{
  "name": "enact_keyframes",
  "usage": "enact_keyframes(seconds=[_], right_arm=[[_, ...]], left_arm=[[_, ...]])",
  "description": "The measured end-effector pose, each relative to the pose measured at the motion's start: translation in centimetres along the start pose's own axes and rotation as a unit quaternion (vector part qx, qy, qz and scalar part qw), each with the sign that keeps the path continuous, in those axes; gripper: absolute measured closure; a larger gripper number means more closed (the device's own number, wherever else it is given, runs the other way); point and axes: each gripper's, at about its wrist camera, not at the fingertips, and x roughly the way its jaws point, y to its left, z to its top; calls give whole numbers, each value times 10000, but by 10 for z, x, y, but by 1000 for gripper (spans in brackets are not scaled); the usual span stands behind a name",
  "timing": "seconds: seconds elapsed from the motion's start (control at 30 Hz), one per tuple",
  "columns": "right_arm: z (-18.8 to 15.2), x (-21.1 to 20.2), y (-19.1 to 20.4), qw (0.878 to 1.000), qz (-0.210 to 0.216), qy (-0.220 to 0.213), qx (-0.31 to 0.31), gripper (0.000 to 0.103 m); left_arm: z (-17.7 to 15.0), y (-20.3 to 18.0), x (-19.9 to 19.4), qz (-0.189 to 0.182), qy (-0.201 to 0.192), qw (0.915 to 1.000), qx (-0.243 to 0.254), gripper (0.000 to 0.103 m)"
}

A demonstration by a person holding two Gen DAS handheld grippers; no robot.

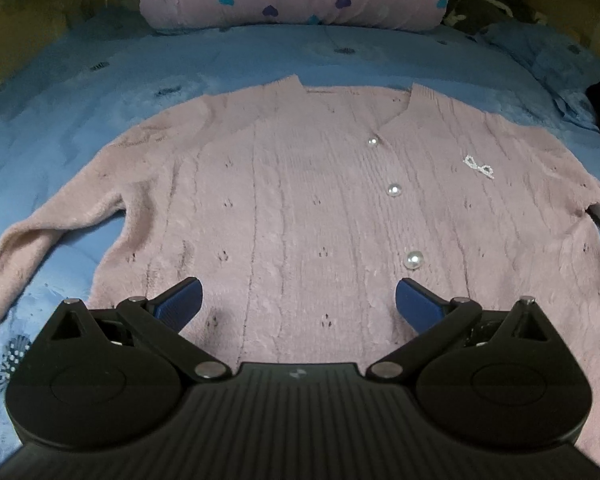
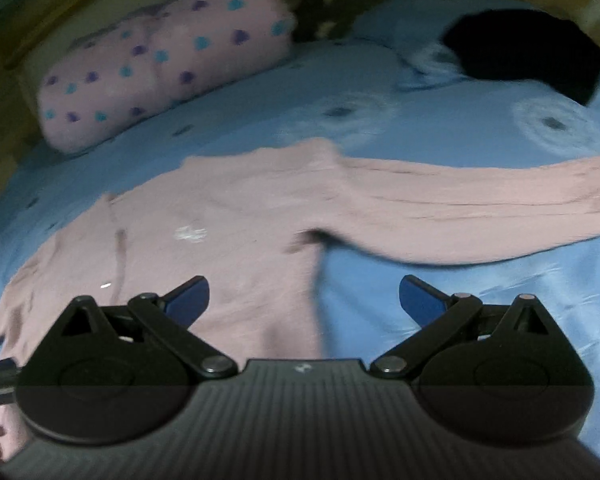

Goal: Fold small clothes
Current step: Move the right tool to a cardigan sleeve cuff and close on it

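Left wrist view shows the pink cardigan (image 1: 300, 200) spread flat on the blue bed (image 1: 80, 100), both grippers' jaws wide and empty; pinch the right sleeve (image 2: 480, 196) near its cuff, then fold inward.

Cardigan (image 1: 300, 200) sleeve ends cut off

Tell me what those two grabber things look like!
Both look the same. The left gripper and the right gripper each have a black ribbed body with a small pale logo, two round black discs, silver rivets on black link bars, and two blue fingers at the front. No cables or sleeves show.
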Motion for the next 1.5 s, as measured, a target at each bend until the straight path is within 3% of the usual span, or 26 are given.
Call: enact_keyframes(seconds=[0.23, 0.47, 0.6, 0.9, 1.5], right_arm=[[18, 0, -67, 9970, -229, 243, 696, 0], [20, -2, -146, 9875, -648, 91, 1434, 0], [19, 5, -176, 9849, -368, -120, 1686, 0], [28, 25, -188, 9828, -141, -436, 1791, 0], [29, 24, -197, 9796, 177, -733, 1863, 0]], left_arm=[[12, -9, 1, 19, 276, 9992, -283, 0], [17, -18, 0, 282, 292, 9984, -396, 0], [18, -20, 4, 423, 359, 9974, -452, 0], [17, -27, 9, 613, 444, 9966, -312, 0], [10, -34, 10, 530, 577, 9966, -238, 0]])
